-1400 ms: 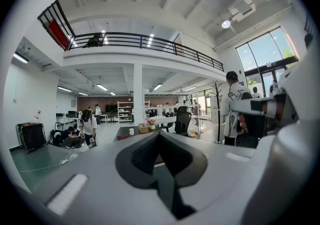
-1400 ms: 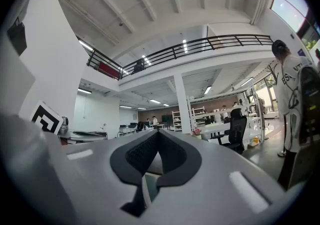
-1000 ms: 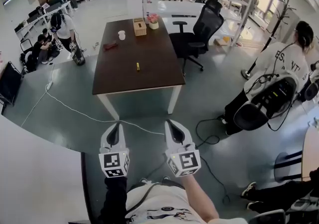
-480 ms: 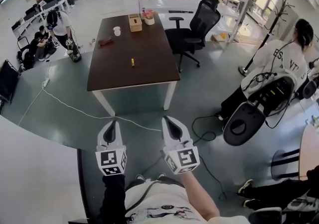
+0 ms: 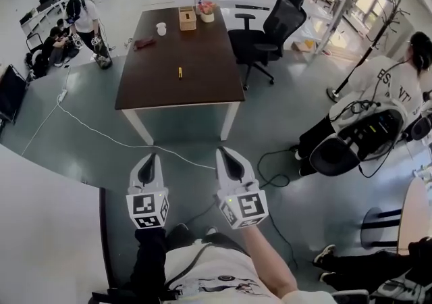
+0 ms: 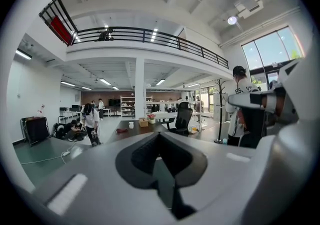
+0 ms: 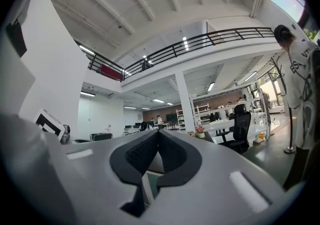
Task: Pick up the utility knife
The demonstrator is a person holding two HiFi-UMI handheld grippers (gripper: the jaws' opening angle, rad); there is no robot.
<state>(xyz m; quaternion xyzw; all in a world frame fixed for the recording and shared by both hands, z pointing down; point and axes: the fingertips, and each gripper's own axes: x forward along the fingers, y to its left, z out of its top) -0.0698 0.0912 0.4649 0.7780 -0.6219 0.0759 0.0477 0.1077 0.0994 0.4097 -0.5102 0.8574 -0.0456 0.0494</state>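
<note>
The utility knife (image 5: 179, 71), small and yellow, lies near the middle of a dark brown table (image 5: 202, 90) with white legs, far ahead of me across the grey floor. My left gripper (image 5: 150, 159) and right gripper (image 5: 223, 153) are held side by side over the floor, well short of the table, both pointing toward it. Each is shut with nothing between its jaws. In the left gripper view the gripper (image 6: 159, 134) has its jaws meeting at the tip, with the table (image 6: 135, 130) small in the distance beyond it. The right gripper (image 7: 158, 132) also shows closed jaws in its own view.
On the table's far end are a tissue box (image 5: 187, 17), a flower pot (image 5: 206, 11), a white cup (image 5: 160, 28) and a red object (image 5: 144, 43). A black office chair (image 5: 273, 29) stands at its right. A white cable (image 5: 101, 135) and black cable (image 5: 270, 169) cross the floor. A seated person (image 5: 388, 86) is at right.
The table has shifted a little up and left in the head view and looks slightly larger. Both grippers stay shut, side by side, a bit higher in the frame.
</note>
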